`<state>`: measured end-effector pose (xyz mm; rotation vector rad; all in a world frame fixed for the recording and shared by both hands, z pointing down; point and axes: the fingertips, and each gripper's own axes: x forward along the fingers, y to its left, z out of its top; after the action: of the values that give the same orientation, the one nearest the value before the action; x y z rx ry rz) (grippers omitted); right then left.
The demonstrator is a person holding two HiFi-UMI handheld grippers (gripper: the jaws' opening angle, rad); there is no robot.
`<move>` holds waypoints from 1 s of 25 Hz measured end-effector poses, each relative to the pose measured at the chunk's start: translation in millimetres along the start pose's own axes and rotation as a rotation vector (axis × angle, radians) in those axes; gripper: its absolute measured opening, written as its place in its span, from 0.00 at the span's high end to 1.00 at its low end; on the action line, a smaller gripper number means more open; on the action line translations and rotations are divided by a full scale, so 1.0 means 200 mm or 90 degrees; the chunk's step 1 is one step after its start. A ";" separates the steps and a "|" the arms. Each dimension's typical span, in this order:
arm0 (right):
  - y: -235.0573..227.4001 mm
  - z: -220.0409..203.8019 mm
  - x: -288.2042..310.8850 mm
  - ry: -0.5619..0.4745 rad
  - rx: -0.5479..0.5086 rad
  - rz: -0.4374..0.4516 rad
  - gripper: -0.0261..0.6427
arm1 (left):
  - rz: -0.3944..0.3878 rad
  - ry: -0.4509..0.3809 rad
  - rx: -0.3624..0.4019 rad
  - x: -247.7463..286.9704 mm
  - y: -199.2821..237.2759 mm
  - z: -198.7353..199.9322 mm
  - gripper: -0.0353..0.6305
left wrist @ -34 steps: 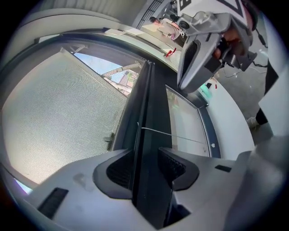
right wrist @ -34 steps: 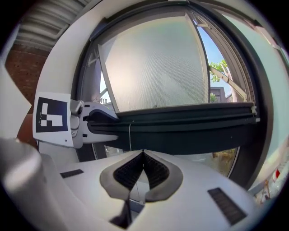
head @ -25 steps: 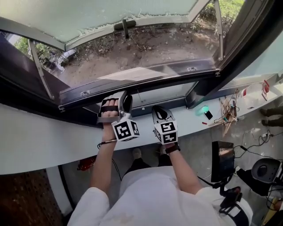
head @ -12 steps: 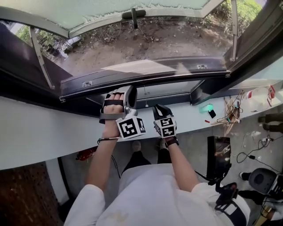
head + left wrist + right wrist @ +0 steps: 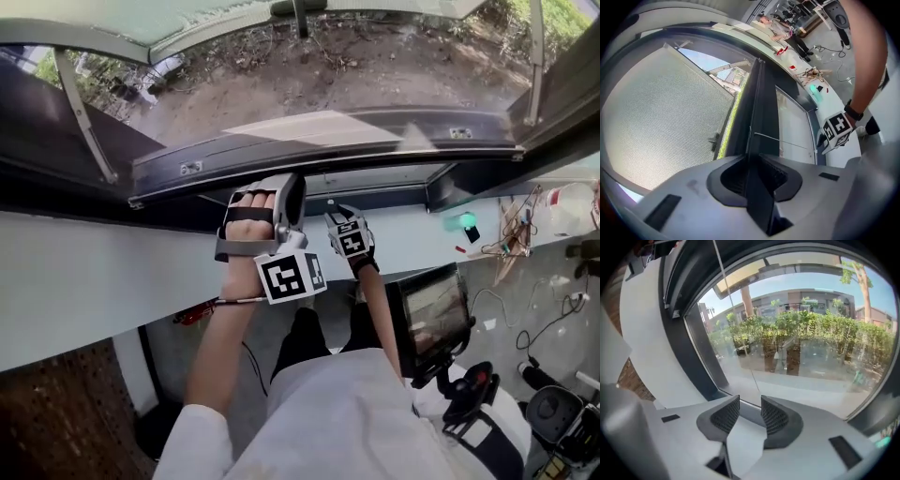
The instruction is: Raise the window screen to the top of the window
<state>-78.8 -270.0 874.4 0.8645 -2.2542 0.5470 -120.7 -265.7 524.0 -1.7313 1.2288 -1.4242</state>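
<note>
Left gripper (image 5: 752,174), jaws just closing, pinches the window screen's (image 5: 661,117) dark bottom bar (image 5: 761,108), which runs sideways just above the sill (image 5: 94,272). Right gripper (image 5: 744,416), jaws just opened and empty, sits lower, beside it.

Before me the sill (image 5: 84,281) runs left to right. Just beyond it stands a lower pane (image 5: 384,178), with the screen bar (image 5: 309,141) across its far edge and the window screen (image 5: 661,117) beyond that bar. Cables (image 5: 516,234) lie on the sill at far right. A tablet (image 5: 433,314) stands near me, right, on the sill's near side. Ground (image 5: 356,75) lies outside, under the open sash (image 5: 94,37).
</note>
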 end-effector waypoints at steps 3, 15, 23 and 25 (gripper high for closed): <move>-0.04 0.00 0.14 -0.004 -0.020 -0.018 0.78 | 0.003 0.010 -0.006 0.01 0.01 0.00 0.85; 0.00 -0.08 0.11 0.050 -0.023 -0.019 0.86 | -0.014 -0.002 -0.009 0.01 0.00 -0.01 0.85; 0.02 -0.31 -0.25 0.049 0.058 -0.003 0.86 | -0.026 -0.011 0.008 -0.01 -0.02 -0.01 0.85; -0.01 -0.30 -0.37 0.029 0.073 -0.021 0.86 | -0.031 -0.015 0.018 -0.01 -0.02 0.00 0.85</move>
<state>-10.7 -204.8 863.9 0.9342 -2.1805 0.6789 -119.9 -263.3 526.2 -1.7646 1.1568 -1.4383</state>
